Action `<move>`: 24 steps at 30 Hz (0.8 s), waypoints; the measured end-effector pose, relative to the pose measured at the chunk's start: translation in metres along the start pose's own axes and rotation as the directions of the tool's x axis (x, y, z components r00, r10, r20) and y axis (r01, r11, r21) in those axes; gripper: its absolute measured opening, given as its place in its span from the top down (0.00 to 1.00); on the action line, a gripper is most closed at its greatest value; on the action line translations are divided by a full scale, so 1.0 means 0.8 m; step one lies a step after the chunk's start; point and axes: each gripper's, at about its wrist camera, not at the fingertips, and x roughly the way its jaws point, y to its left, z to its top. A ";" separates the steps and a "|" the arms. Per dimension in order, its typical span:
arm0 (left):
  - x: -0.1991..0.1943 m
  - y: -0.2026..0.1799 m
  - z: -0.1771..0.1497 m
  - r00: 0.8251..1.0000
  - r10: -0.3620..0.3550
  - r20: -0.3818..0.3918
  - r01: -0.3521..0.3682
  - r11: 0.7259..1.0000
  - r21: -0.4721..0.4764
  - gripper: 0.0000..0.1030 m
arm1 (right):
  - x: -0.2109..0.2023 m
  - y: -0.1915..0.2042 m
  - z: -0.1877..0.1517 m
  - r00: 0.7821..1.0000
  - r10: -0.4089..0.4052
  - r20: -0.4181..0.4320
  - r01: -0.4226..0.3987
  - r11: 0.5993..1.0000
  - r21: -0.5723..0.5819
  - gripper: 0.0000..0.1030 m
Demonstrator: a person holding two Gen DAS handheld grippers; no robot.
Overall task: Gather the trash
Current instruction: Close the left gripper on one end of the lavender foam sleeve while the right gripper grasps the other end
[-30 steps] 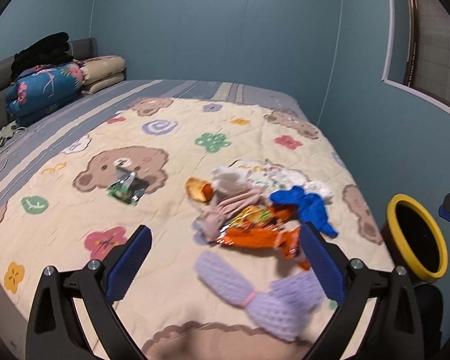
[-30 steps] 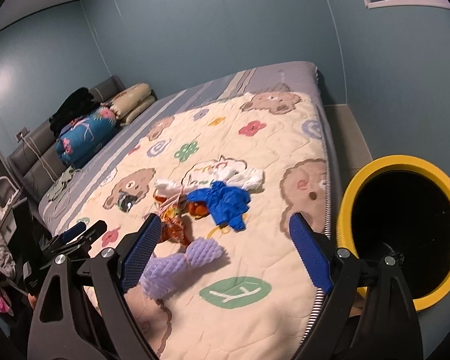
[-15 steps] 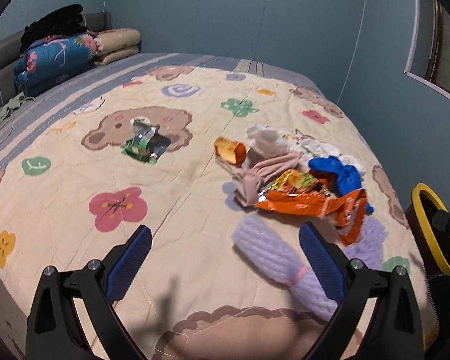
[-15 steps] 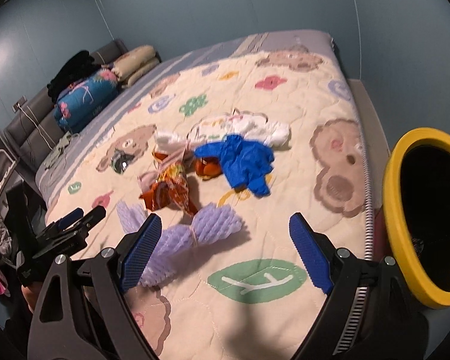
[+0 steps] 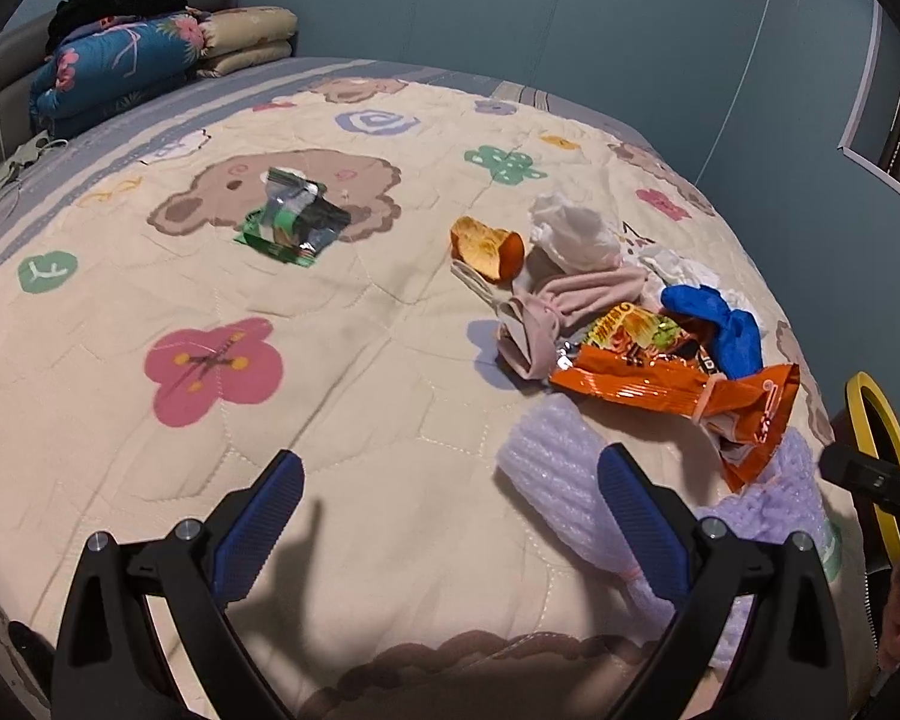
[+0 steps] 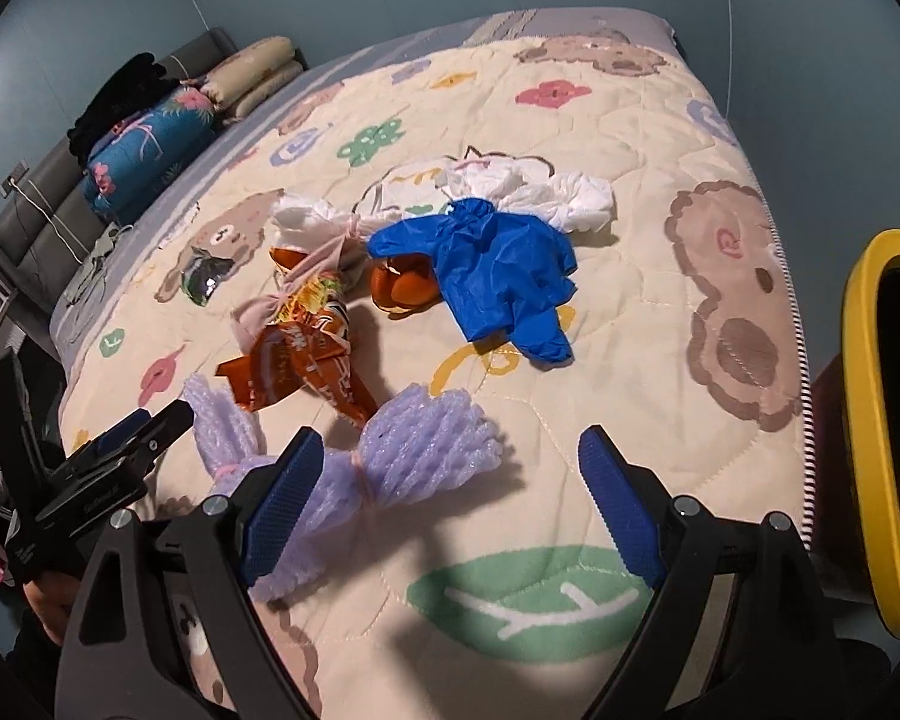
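Two grippers over a bear-print quilt (image 5: 342, 396) on a bed, trash scattered across it, nothing collected yet by the look of things.

L to R in the left wrist view: green foil wrapper (image 5: 294, 219) alone at 11 o'clock on a printed bear; orange peel (image 5: 487, 245) near 12; white tissue wad (image 5: 573, 231) just beyond it; pink cloth strip (image 5: 561, 315) touching the orange snack bag (image 5: 660, 366) at 1 o'clock; blue disposable glove (image 5: 720, 324) behind the bag; lilac foam fruit net (image 5: 561, 492) closest in, partly behind the right-side finger; yellow-rimmed bin (image 5: 870, 438) at 3 o'clock, off the bed edge.

Left gripper (image 5: 450, 525): fingers spread wide, released, holding nothing. Right gripper (image 6: 444, 501): fingers likewise wide apart, empty, w/ the foam net (image 6: 426, 444) lying just ahead, one lobe between them but not pinched; bin (image 6: 870, 420) at 3 o'clock.

Step in hand, as judged: approach for a first pick, prob. the foam net. To do it well: bring the fingers down astride the net's tied waist, close there, not on a springy lobe; lift clear of the snack bag corner resting on it before swinging to the bin.

Count: 1 green wrapper, 1 snack bag, 1 foam net, 1 blue glove, 2 peel pieces seen in the right wrist view, white tissue/plastic wads approx. 3 (edges hard to separate), 1 pink strip, 1 bin, 2 grippers.
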 end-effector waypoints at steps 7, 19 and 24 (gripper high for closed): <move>0.013 -0.004 -0.004 1.000 -0.024 -0.014 0.024 1.000 0.002 0.10 | 0.024 0.004 -0.001 1.000 -0.012 -0.020 0.011 1.000 -0.022 0.19; 0.024 -0.019 -0.013 0.982 -0.177 -0.066 0.177 0.984 0.001 0.62 | 0.036 0.018 -0.015 0.994 0.075 -0.079 -0.080 0.994 -0.071 0.51; 0.023 -0.033 -0.015 0.983 -0.172 -0.057 0.175 0.983 0.051 0.74 | 0.036 0.021 -0.017 0.991 0.098 -0.094 -0.106 0.991 -0.080 0.67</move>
